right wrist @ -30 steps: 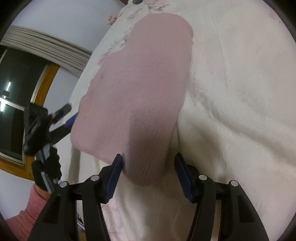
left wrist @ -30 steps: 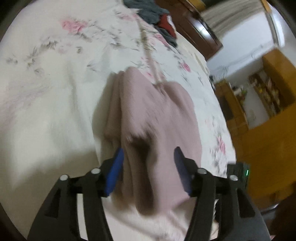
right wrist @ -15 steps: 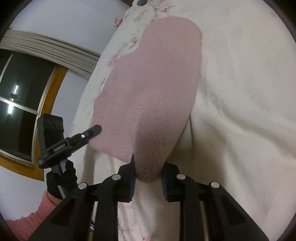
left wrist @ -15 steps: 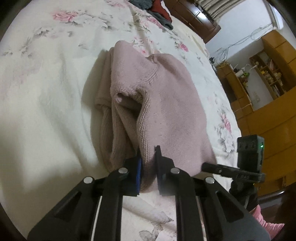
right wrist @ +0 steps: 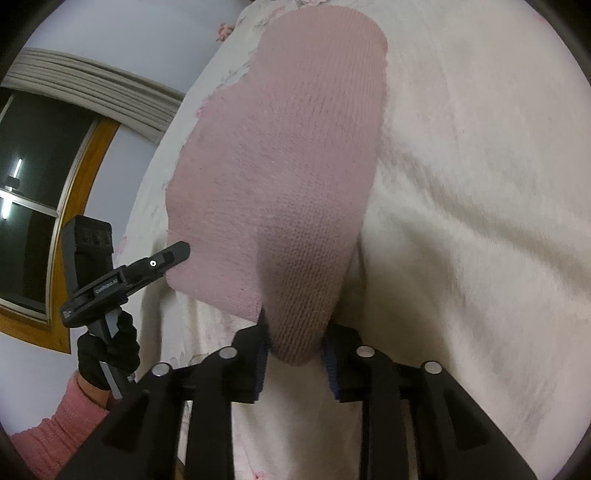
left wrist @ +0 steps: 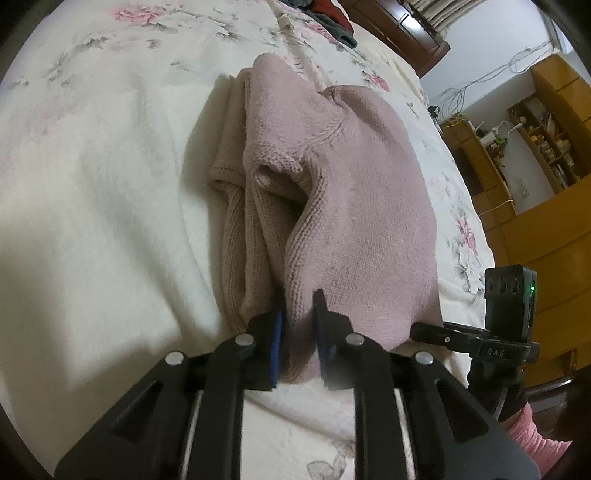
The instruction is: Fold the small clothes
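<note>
A dusty-pink knitted sweater (left wrist: 351,192) lies folded on a cream floral bedspread (left wrist: 92,184). My left gripper (left wrist: 298,332) is shut on the sweater's near edge, with knit bunched between its blue pads. In the right wrist view the same sweater (right wrist: 288,166) stretches away from me, and my right gripper (right wrist: 295,347) is shut on its near rounded corner. Each view shows the other gripper at the sweater's edge: the right gripper (left wrist: 476,336), and the left gripper (right wrist: 125,273) held by a black-gloved hand (right wrist: 107,354).
A heap of dark and red clothes (left wrist: 325,14) lies at the far end of the bed. Wooden shelves and cabinets (left wrist: 535,155) stand beyond the bed's right edge. A dark window with a wooden frame (right wrist: 33,206) is on the left in the right wrist view.
Both grippers went from wide open around the sweater's edge to shut on it. The sweater sits steadier and slightly closer than half a second ago.
</note>
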Demonstrator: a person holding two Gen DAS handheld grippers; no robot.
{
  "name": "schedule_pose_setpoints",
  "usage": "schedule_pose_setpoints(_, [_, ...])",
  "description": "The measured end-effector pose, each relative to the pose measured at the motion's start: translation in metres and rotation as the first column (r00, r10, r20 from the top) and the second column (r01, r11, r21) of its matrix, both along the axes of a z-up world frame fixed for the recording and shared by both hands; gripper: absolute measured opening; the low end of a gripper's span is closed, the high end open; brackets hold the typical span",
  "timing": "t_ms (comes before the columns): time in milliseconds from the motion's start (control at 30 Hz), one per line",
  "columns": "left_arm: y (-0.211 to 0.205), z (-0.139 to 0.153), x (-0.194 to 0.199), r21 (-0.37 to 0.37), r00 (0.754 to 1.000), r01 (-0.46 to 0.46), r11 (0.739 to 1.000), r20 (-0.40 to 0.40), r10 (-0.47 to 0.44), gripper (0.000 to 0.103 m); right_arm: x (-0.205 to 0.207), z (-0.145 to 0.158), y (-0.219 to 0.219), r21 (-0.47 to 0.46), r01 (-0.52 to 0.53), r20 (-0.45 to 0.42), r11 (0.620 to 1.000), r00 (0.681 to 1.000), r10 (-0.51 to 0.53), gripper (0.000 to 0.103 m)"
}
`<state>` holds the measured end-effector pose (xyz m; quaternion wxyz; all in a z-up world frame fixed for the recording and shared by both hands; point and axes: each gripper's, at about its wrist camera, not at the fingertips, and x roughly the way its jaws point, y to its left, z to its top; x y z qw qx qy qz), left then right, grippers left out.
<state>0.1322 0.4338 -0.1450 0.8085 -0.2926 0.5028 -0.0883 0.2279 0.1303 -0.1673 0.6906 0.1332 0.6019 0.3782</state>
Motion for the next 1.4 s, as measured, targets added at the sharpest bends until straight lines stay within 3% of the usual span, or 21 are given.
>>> schedule_pose_setpoints(100, [0.007, 0.014, 0.000, -0.013, 0.999, -0.031, 0.999, 0.020, 0.032, 0.035, 0.001, 0.012, -0.007, 0.006, 0.004, 0.027, 1.000, 1.000, -0.004, 0.040])
schedule_pose_setpoints(133, [0.012, 0.019, 0.002, -0.006, 0.998, -0.052, 0.999, 0.031, 0.052, 0.047, 0.003, 0.016, -0.008, 0.012, 0.007, 0.036, 1.000, 0.999, -0.008, 0.045])
schedule_pose_setpoints(167, [0.017, 0.022, 0.006, -0.001, 0.997, -0.071, 0.997, 0.041, 0.071, 0.052, 0.006, 0.021, -0.009, 0.020, 0.013, 0.045, 1.000, 0.999, -0.014, 0.048])
schedule_pose_setpoints(233, [0.025, 0.025, 0.015, -0.009, 0.994, -0.099, 0.995, 0.036, 0.099, 0.054, 0.011, 0.025, -0.010, 0.025, 0.023, 0.057, 0.999, 0.998, -0.024, 0.050])
schedule_pose_setpoints(333, [0.033, 0.026, 0.032, -0.013, 0.992, -0.123, 0.992, 0.032, 0.124, 0.066, 0.023, 0.033, -0.011, 0.038, 0.039, 0.068, 0.998, 0.997, -0.042, 0.051])
schedule_pose_setpoints(467, [0.039, 0.023, 0.057, 0.005, 0.990, -0.141, 0.990, 0.021, 0.141, 0.069, 0.035, 0.037, -0.008, 0.063, 0.053, 0.068, 0.997, 0.996, -0.057, 0.052])
schedule_pose_setpoints(633, [0.054, 0.006, 0.089, -0.095, 0.985, -0.171, 0.981, -0.023, 0.169, 0.072, 0.042, 0.035, -0.003, 0.071, 0.065, 0.062, 0.995, 0.996, -0.070, 0.052])
schedule_pose_setpoints(700, [0.058, -0.002, 0.100, -0.122, 0.982, -0.191, 0.974, -0.029, 0.189, 0.066, 0.042, 0.033, -0.002, 0.075, 0.070, 0.057, 0.995, 0.996, -0.074, 0.052])
schedule_pose_setpoints(767, [0.057, -0.003, 0.108, -0.139, 0.983, -0.183, 0.973, -0.014, 0.183, 0.021, 0.040, 0.028, 0.000, 0.073, 0.072, 0.053, 0.995, 0.996, -0.076, 0.052])
schedule_pose_setpoints(933, [0.042, 0.011, 0.095, -0.024, 0.981, -0.179, 0.984, 0.074, 0.180, 0.014, 0.042, 0.026, -0.005, 0.068, 0.075, 0.047, 0.995, 0.996, -0.078, 0.052])
schedule_pose_setpoints(1000, [0.050, 0.001, 0.086, -0.052, 0.972, -0.224, 0.973, 0.062, 0.227, 0.014, 0.042, 0.026, -0.004, 0.071, 0.076, 0.045, 0.995, 0.996, -0.079, 0.052])
schedule_pose_setpoints(1100, [0.054, -0.004, 0.082, -0.107, 0.971, -0.218, 0.970, 0.074, 0.227, 0.014, 0.044, 0.027, -0.002, 0.066, 0.073, 0.050, 0.995, 0.996, -0.077, 0.052])
schedule_pose_setpoints(1200, [0.055, 0.003, 0.080, -0.139, 0.975, -0.201, 0.970, 0.066, 0.212, 0.027, 0.046, 0.027, -0.003, 0.068, 0.080, 0.049, 0.994, 0.995, -0.084, 0.052])
schedule_pose_setpoints(1267, [0.056, 0.007, 0.075, -0.136, 0.978, -0.189, 0.973, 0.064, 0.199, 0.060, 0.049, 0.026, -0.006, 0.076, 0.092, 0.043, 0.993, 0.995, -0.095, 0.056])
schedule_pose_setpoints(1333, [0.056, 0.010, 0.069, -0.106, 0.983, -0.172, 0.979, 0.051, 0.178, 0.077, 0.053, 0.025, -0.007, 0.087, 0.099, 0.037, 0.991, 0.994, -0.102, 0.059])
schedule_pose_setpoints(1400, [0.056, 0.007, 0.067, -0.099, 0.988, -0.150, 0.984, 0.032, 0.154, 0.080, 0.058, 0.024, -0.005, 0.093, 0.098, 0.034, 0.991, 0.994, -0.102, 0.062])
